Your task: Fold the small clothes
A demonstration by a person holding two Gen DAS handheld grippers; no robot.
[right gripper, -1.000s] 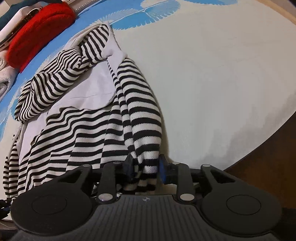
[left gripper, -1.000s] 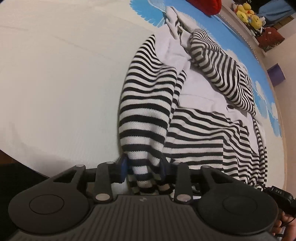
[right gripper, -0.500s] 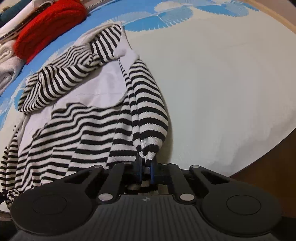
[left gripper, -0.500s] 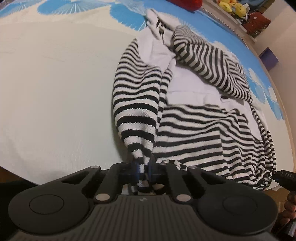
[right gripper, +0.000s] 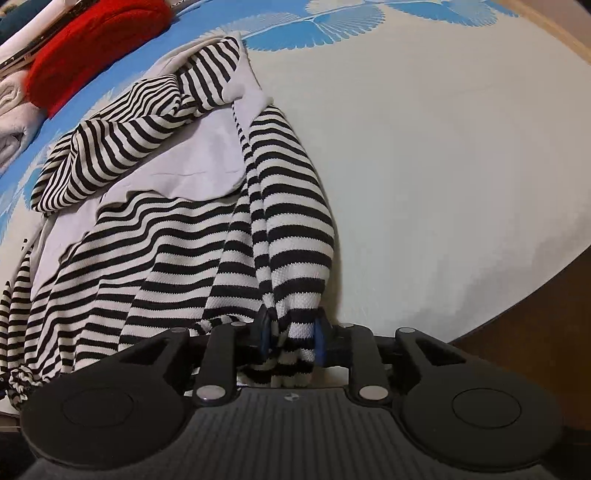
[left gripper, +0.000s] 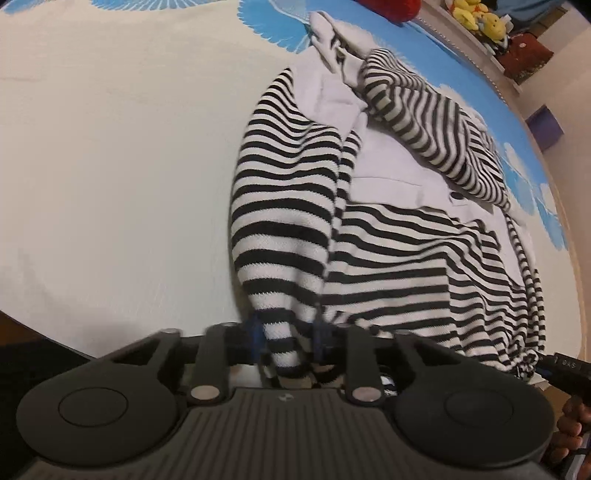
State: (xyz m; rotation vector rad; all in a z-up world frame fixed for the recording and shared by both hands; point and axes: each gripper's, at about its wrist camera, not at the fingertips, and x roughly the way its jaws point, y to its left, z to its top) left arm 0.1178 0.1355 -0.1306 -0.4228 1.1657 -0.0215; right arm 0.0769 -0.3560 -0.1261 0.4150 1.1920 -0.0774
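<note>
A black-and-white striped top with a pale lilac panel [left gripper: 402, 236] lies spread on a cream bed cover with blue prints; it also shows in the right wrist view [right gripper: 177, 236]. My left gripper [left gripper: 290, 339] stands open, its blue-tipped jaws on either side of the bunched striped hem at the near edge. My right gripper [right gripper: 290, 341] is likewise open, with another bunch of striped hem lying between its jaws. The cloth rises in soft ridges from both grippers toward the far collar.
A red knitted garment [right gripper: 96, 44] and pale folded clothes [right gripper: 11, 110] lie at the far left of the right wrist view. Yellow plush toys [left gripper: 476, 18] and a purple box [left gripper: 546, 125] stand beyond the bed. The bed's near edge drops to dark floor [right gripper: 524, 350].
Both grippers were open a second ago, pinched shut on the hem half a second ago, and stand open around it again now. The cloth has slackened slightly.
</note>
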